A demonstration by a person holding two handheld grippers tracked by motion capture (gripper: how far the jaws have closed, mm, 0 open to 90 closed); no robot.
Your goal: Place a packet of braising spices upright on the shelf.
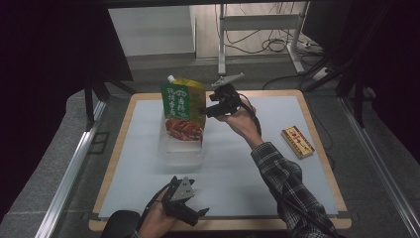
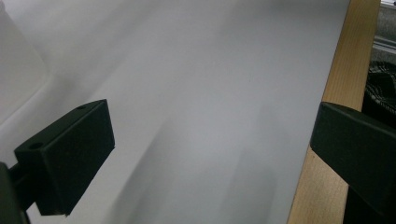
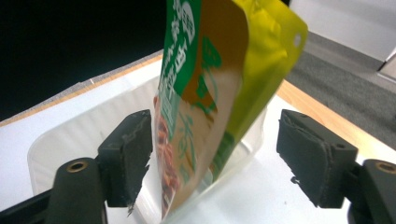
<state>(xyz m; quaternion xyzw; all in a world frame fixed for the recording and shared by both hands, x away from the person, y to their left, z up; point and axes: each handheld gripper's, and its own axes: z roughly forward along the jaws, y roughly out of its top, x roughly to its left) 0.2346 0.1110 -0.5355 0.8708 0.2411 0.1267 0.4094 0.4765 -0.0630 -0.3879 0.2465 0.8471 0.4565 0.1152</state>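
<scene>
The pouch [image 3: 205,93] is glossy printed plastic film, a little wrinkled. The tub [image 3: 70,135] below it is clear, ribbed plastic. The bench [image 1: 317,148] has a matt, smooth white sheet with a bare wood edge. The fingers [image 3: 126,158] are matt black plastic, chipped at the edges. The sleeve [image 1: 287,183] is checked cloth.

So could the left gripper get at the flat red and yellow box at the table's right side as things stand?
Probably yes, with a long reach. The left gripper sits open near the front edge; bare white mat lies between it and the red and yellow box, though the person's checked right sleeve crosses nearby.
</scene>
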